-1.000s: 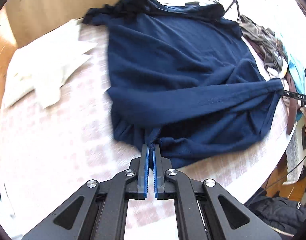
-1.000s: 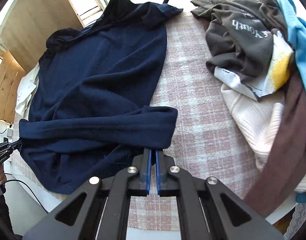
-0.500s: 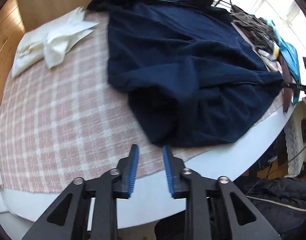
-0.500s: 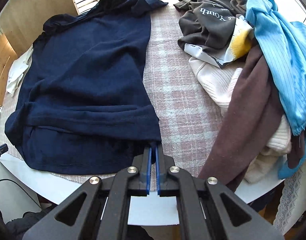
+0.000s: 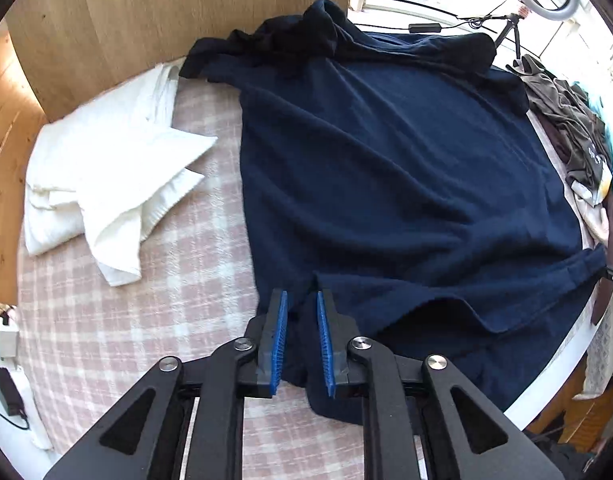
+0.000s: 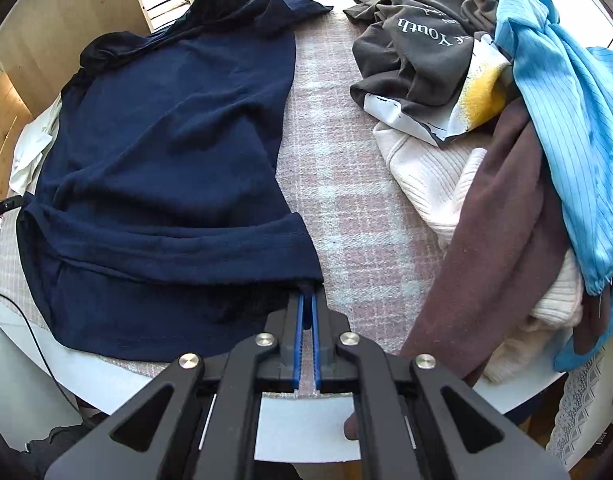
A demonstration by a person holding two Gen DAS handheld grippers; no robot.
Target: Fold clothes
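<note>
Currently mid-fold: navy shirt (image 5: 386, 168) spread ahead of both grippers, hem band turned over once, remaining folds pending. Left gripper (image 5: 301, 338) jaws just closing, parted, navy cloth between. Right gripper (image 6: 305, 320) pressed together, pinching hem corner. Count: one white garment (image 5: 106, 184), unfolded pile (image 6: 486, 120) about five items

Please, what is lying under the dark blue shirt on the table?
Under the dark blue shirt lies the pink checked tablecloth, visible around its edges. At the far side a black garment shows at its collar. Anything else beneath the shirt is covered and cannot be seen.
</note>
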